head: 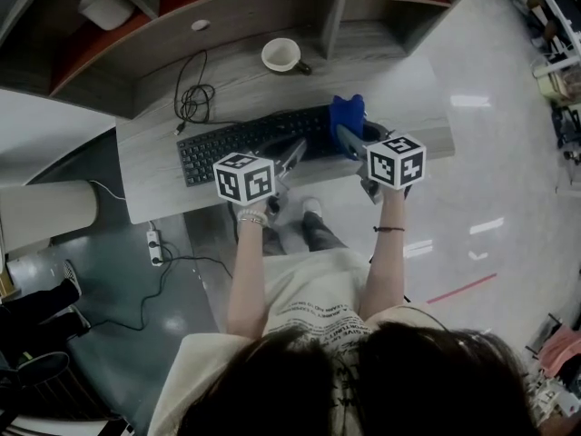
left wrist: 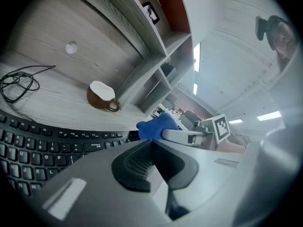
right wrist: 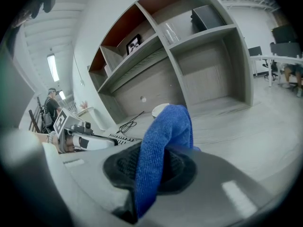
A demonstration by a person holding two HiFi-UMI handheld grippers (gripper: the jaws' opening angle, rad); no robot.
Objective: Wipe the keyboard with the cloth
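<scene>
Sticking from right claw [right wrist: 150, 174], blue cloth [right wrist: 165, 131]

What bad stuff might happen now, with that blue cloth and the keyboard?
The right hand-held gripper pinches only a fold of the blue cloth, so the cloth might slip out during rubbing. The cup stands on the desk behind the keyboard, so a big sweep might bump it.

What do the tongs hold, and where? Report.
Right tongs clamp the blue cloth by one bunched end; left tongs are shut, empty.
</scene>
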